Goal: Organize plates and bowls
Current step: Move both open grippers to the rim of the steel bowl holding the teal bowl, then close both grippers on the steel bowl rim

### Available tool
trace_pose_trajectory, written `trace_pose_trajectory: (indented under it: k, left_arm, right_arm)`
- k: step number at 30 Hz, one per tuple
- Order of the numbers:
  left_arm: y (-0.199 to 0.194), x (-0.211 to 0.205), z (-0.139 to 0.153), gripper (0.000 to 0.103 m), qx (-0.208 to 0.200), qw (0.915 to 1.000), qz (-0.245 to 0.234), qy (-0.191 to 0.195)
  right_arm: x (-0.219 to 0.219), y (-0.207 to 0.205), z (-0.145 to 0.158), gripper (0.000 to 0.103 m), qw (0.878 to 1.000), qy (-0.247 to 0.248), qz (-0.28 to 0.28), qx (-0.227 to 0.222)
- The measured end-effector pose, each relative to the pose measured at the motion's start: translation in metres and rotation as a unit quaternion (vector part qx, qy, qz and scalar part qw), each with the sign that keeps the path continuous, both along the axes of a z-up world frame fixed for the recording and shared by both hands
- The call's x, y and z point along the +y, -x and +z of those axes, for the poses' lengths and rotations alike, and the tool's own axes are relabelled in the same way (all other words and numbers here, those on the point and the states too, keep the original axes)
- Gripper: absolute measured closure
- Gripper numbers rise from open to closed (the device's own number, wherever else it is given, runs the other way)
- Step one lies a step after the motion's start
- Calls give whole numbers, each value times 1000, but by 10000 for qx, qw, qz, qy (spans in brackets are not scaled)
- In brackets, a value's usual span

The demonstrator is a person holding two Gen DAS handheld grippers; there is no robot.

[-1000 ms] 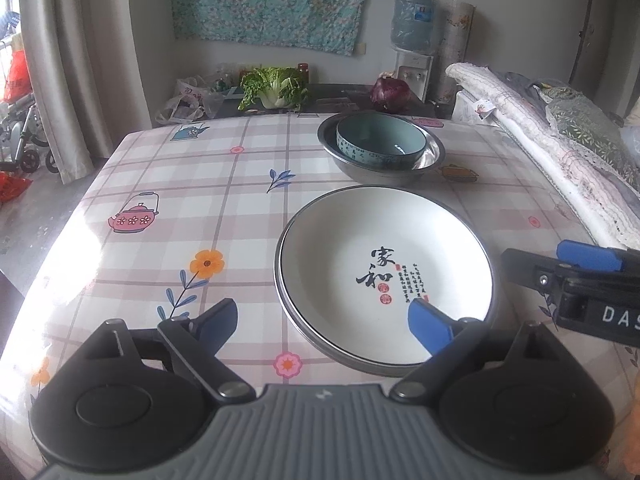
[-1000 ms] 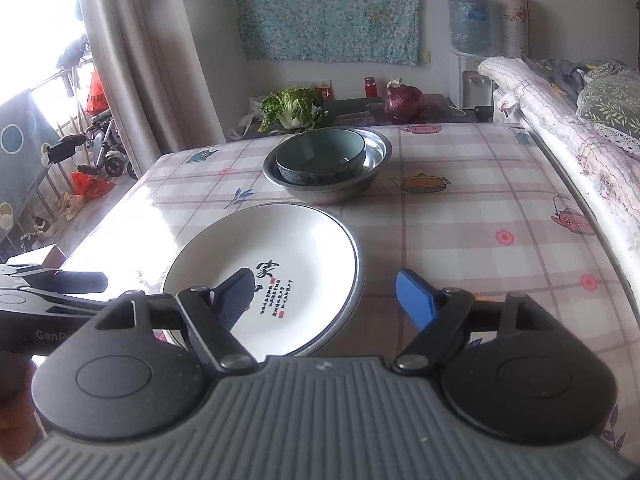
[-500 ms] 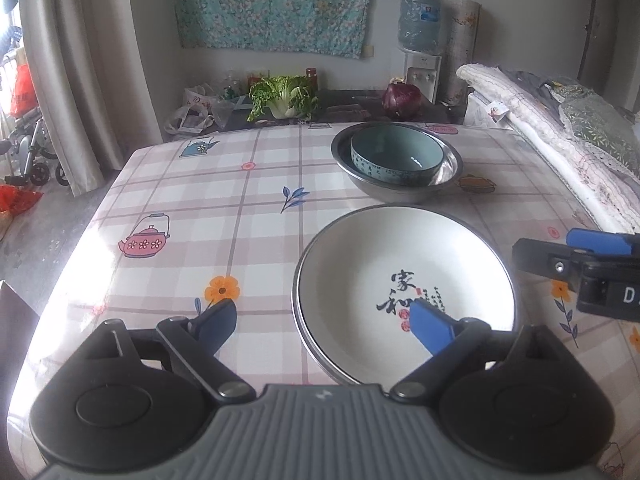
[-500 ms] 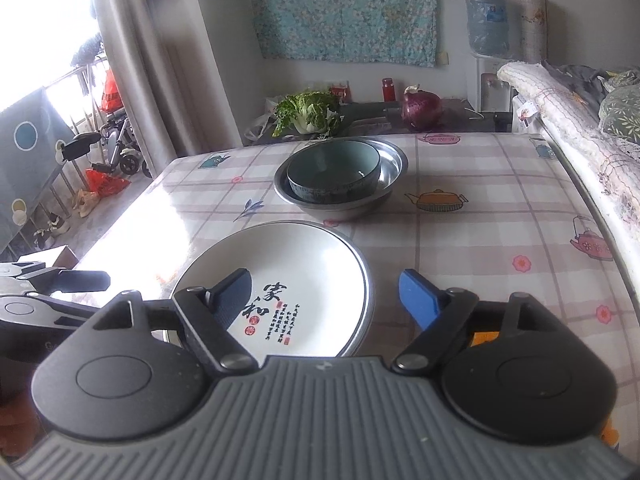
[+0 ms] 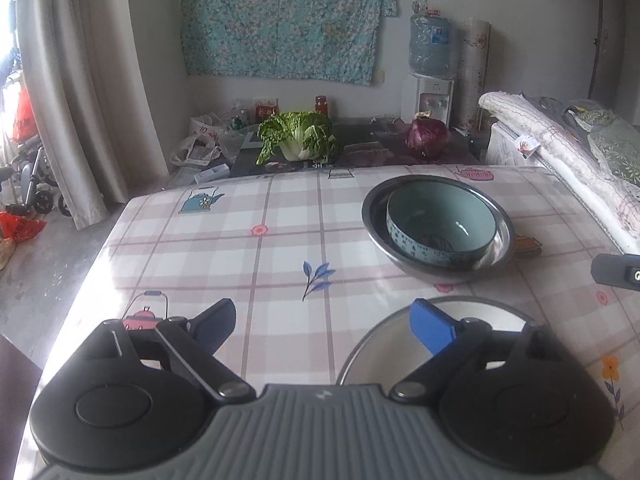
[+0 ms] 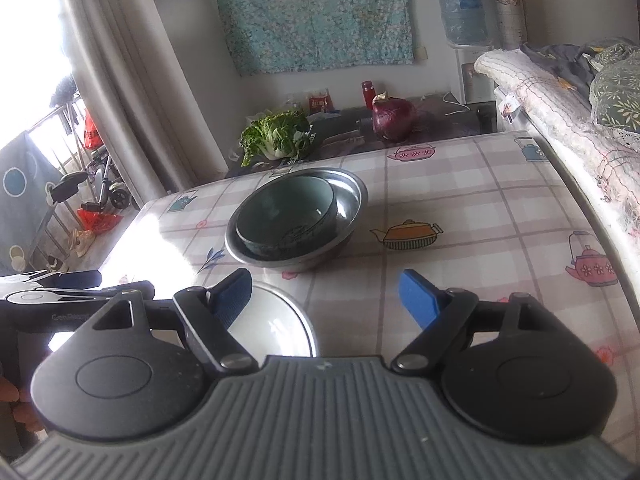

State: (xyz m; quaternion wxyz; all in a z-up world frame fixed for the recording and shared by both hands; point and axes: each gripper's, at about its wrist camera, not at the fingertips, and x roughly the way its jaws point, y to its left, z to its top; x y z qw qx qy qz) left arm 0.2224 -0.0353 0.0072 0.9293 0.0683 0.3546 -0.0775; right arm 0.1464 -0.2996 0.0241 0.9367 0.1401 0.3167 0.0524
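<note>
A teal ceramic bowl [image 5: 440,228] [image 6: 286,216] sits nested inside a steel bowl [image 5: 376,216] [image 6: 350,196] toward the far side of the checked table. Nearer me lies a white plate [image 5: 384,354] [image 6: 280,328] in a metal-rimmed plate, mostly hidden behind the gripper bodies. My left gripper [image 5: 324,326] hovers open over the table, its right finger above the plate's edge. My right gripper [image 6: 326,296] is open too, with nothing between its fingers, its left finger over the plate's far rim. Each gripper shows at the edge of the other's view.
The tablecloth [image 5: 280,240] carries teapot and flower prints. Behind the table a low dark stand holds a cabbage [image 5: 296,138] and a red cabbage [image 5: 428,138]. Folded bedding [image 6: 568,112] lines the right side. A curtain [image 5: 80,80] and a water dispenser [image 5: 432,64] stand farther back.
Both grippers have drawn back toward me and tilted up. The plate has slid down to the bottom of both views, and more of the room's far wall shows. Both stay open and empty.
</note>
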Motion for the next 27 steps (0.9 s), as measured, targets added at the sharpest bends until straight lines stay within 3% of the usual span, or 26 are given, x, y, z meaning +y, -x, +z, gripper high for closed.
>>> trace_pose_trajectory:
  k: [5,7,9,13,17,22,27]
  left_arm:
    - [-37,-3,1,9,-119,9994,-113,316]
    - [-55,-4,-1,14,-3,9985,-170,521]
    - [-71,-6,-4,31,133,9972,-225,702]
    - [-93,-15,-12,41,224,9968,-343,685]
    - [-107,-19,-21,58,417,9956,-399,732]
    - [-120,-21,-32,63,725,9928,-412,864]
    - [-128,-27,-39,65,875,9930,-466,640]
  right_arm:
    - [-18,-33,-6,23,10000,-48,-53,-38]
    - [-23,-49,-12,24,10000,-78,-52,3]
    - [-27,-65,-17,27,9999,-143,-24,70]
    - [-31,-93,-25,31,9997,-206,34,123]
    - [-30,-110,-32,36,9996,-218,87,164]
    - [-25,-132,-41,43,9993,-135,169,313]
    - [-21,-152,-46,54,9983,-48,264,518]
